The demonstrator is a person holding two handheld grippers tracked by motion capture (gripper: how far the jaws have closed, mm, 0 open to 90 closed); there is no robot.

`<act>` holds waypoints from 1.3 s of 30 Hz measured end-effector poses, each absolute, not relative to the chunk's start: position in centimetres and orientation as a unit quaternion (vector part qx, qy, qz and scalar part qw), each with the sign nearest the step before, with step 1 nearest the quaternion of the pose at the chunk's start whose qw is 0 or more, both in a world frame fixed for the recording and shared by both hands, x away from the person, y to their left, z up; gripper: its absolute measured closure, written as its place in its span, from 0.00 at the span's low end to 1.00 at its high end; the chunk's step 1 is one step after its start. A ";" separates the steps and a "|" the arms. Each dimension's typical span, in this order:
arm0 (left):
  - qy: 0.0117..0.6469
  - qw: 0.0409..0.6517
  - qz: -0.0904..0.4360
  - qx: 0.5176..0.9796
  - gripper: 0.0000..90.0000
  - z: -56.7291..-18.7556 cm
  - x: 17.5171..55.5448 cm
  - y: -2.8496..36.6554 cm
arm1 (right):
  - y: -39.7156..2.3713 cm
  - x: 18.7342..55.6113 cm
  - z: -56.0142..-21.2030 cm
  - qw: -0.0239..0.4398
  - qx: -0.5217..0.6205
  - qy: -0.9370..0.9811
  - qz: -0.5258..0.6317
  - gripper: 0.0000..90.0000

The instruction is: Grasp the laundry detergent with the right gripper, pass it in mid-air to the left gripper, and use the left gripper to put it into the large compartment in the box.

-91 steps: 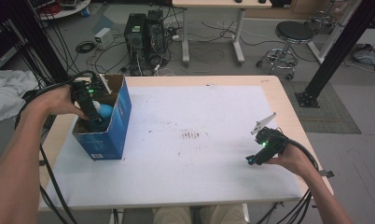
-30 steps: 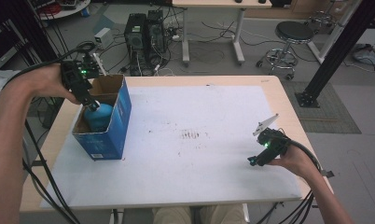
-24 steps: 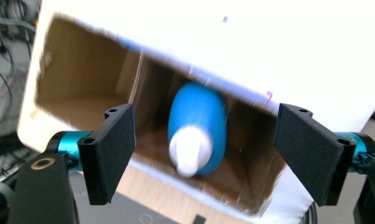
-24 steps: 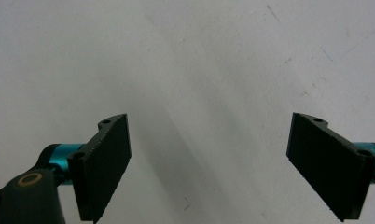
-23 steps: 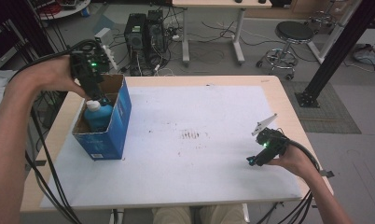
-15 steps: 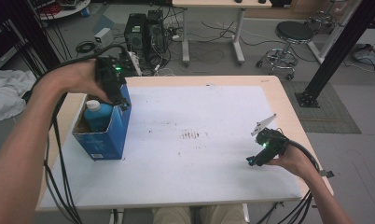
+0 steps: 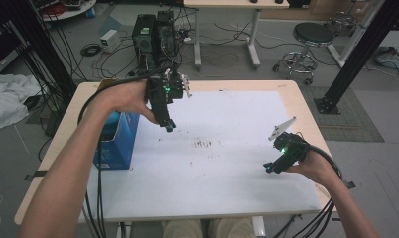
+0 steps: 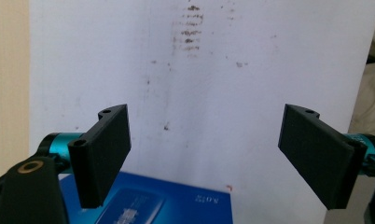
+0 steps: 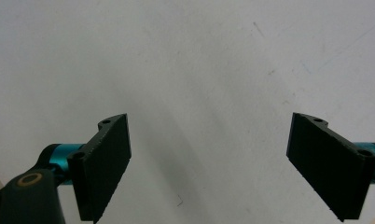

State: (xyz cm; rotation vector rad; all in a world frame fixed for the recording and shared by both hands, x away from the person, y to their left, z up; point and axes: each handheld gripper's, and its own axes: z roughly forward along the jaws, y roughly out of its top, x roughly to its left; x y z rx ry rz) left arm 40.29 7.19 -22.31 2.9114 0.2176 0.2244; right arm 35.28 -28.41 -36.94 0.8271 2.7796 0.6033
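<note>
My left gripper (image 7: 167, 126) hangs over the white sheet (image 7: 222, 173), just right of the blue cardboard box (image 7: 116, 147). Its jaws have just been opening and now stand wide apart with nothing between them (image 8: 206, 119). The box's blue top edge (image 8: 153, 205) lies below the jaws in the left gripper view. A bit of a light-blue bottle (image 7: 113, 118) peeks out of the box behind my forearm. My right gripper (image 7: 268, 168) rests low near the sheet's right side, open and empty (image 9: 209, 123).
Brown stains (image 7: 205, 145) mark the middle of the sheet. The wooden table edge (image 7: 306, 114) frames it. Behind the table are computer towers (image 7: 153, 34), a stool (image 7: 311, 37), black frame posts (image 7: 359, 54) and floor cables.
My left gripper has left the spot above the box and swung right and slightly down over the sheet, its jaws wider apart. The bottle stays in the box. The right hand has not moved.
</note>
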 end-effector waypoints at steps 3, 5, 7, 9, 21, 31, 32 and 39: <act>0.076 0.105 0.078 0.988 0.19 -23.5 40.4 6.2 | -28.2 35.3 -36.2 0.095 0.275 0.935 0.204 0.14; 0.078 0.102 0.078 0.989 0.19 -24.3 40.4 5.6 | -28.1 35.4 -35.8 0.099 0.274 0.934 0.205 0.14; 0.081 0.102 0.079 0.988 0.19 -25.1 40.4 5.2 | -27.9 35.5 -35.4 0.102 0.273 0.934 0.205 0.14; 0.084 0.101 0.081 0.988 0.19 -25.8 40.5 4.8 | -27.7 35.6 -35.1 0.104 0.271 0.935 0.205 0.14; 0.115 0.093 0.060 0.987 0.19 -29.7 40.9 4.9 | -27.0 36.3 -34.4 0.108 0.265 0.936 0.205 0.14; 0.121 0.086 0.052 0.988 0.19 -31.2 40.7 5.3 | -26.6 36.7 -33.8 0.113 0.263 0.936 0.205 0.14; 0.122 0.086 0.053 0.987 0.19 -31.2 40.7 5.3 | -26.6 36.8 -33.8 0.113 0.262 0.936 0.205 0.14; 0.119 0.081 0.055 0.988 0.19 -31.2 40.6 5.2 | -26.5 36.8 -33.9 0.113 0.262 0.937 0.203 0.14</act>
